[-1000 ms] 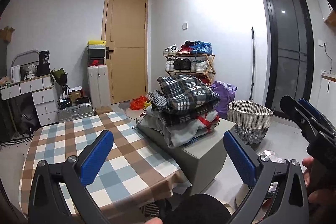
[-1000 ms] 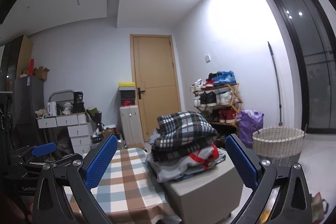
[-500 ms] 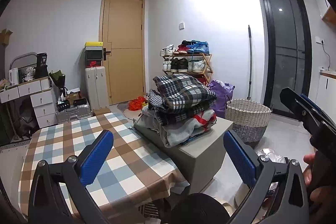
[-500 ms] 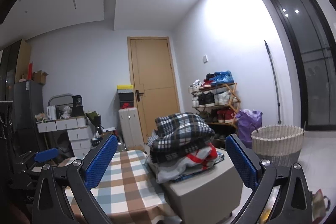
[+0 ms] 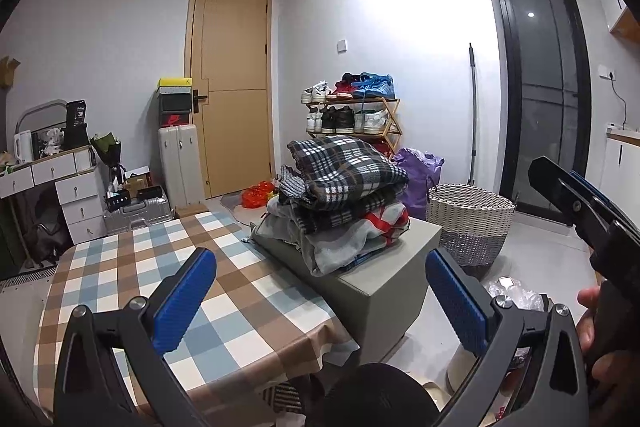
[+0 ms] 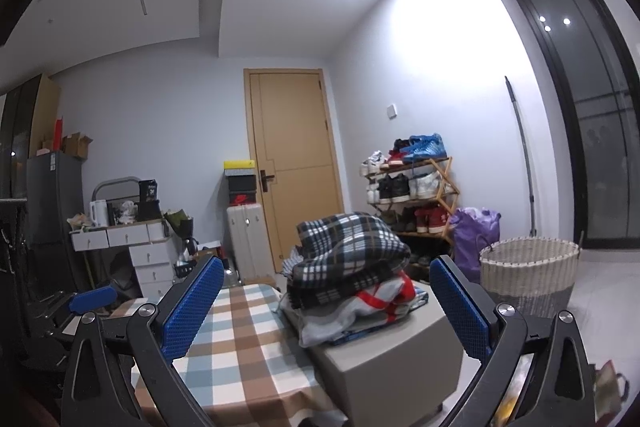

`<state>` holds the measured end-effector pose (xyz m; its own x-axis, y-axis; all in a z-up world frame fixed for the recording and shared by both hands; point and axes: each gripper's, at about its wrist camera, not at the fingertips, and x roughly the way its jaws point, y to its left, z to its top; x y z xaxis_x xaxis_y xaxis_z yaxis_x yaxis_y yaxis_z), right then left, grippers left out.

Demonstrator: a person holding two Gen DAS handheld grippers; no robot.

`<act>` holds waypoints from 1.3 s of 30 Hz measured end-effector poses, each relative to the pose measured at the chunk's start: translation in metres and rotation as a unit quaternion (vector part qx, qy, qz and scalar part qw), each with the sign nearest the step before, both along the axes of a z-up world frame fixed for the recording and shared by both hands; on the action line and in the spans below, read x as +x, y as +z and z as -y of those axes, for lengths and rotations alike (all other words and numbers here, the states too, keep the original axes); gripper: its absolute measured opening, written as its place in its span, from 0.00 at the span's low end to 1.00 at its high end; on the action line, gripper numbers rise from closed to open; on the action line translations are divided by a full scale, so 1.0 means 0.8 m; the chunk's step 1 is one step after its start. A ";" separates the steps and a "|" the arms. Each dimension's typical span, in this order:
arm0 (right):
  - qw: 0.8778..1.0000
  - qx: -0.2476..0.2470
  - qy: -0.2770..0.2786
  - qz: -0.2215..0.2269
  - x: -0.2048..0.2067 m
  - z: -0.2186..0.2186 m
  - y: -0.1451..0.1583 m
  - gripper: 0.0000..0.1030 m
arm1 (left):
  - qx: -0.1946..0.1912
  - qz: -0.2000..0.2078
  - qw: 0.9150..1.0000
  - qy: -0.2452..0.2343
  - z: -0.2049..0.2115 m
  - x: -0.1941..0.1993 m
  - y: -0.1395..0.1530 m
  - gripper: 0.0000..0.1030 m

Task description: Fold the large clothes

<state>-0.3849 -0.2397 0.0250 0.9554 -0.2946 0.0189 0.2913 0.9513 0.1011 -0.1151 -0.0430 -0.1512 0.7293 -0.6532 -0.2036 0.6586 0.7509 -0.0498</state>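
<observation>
**Both claws held open short of the clothes pile, view drifting only slightly**

A pile of clothes (image 5: 344,199) is being carried on a grey box (image 5: 384,283) that is standing against the far right edge of the checked worktop (image 5: 132,267); a plaid garment (image 6: 352,247) is lying on top, with grey and red-and-white pieces bunched beneath it. No garment is being spread on the worktop.

Compared with a second ago, little is being altered: the pile is sitting as it was, and both views are merely being tilted a little upward. The left claw (image 5: 320,299) is being held wide open, gripping nothing, above the near edge of the worktop. The right claw (image 6: 324,307) is likewise being held open and empty, aimed at the pile. Whether the stack is awaiting folding or is being built from folded pieces cannot be settled here.
</observation>
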 end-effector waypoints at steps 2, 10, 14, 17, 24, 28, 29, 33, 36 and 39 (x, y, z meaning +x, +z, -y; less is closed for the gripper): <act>1.000 -0.001 0.000 0.000 0.001 -0.001 0.000 1.00 | 0.001 0.001 1.000 0.001 0.000 0.000 0.000 0.99; 1.000 -0.005 0.001 -0.006 0.006 -0.001 -0.003 1.00 | 0.007 -0.013 1.000 -0.008 0.003 0.002 -0.004 0.99; 1.000 -0.003 0.002 -0.007 0.009 0.000 -0.005 1.00 | 0.010 -0.009 1.000 -0.005 0.003 0.002 -0.004 0.99; 1.000 -0.002 0.003 -0.008 0.011 0.000 -0.006 1.00 | 0.010 -0.009 1.000 -0.005 0.003 0.002 -0.004 0.99; 1.000 -0.001 0.003 -0.009 0.011 -0.001 -0.008 1.00 | 0.013 -0.008 1.000 -0.004 0.003 0.004 -0.003 0.99; 1.000 0.001 0.005 -0.007 0.011 0.000 -0.006 1.00 | 0.012 -0.006 1.000 -0.005 0.002 0.003 -0.002 0.99; 1.000 -0.001 0.006 -0.006 0.011 0.000 -0.006 1.00 | 0.012 -0.006 1.000 -0.006 0.002 0.004 -0.002 0.99; 1.000 -0.005 0.004 -0.003 0.009 0.000 -0.004 1.00 | 0.013 -0.007 1.000 -0.008 0.001 0.005 -0.003 0.99; 1.000 -0.003 0.006 -0.004 0.009 0.000 -0.005 1.00 | 0.015 -0.007 1.000 -0.007 0.001 0.006 -0.003 0.99; 1.000 -0.003 0.005 -0.006 0.009 0.001 -0.008 1.00 | 0.017 -0.010 1.000 -0.004 0.003 0.007 -0.005 0.99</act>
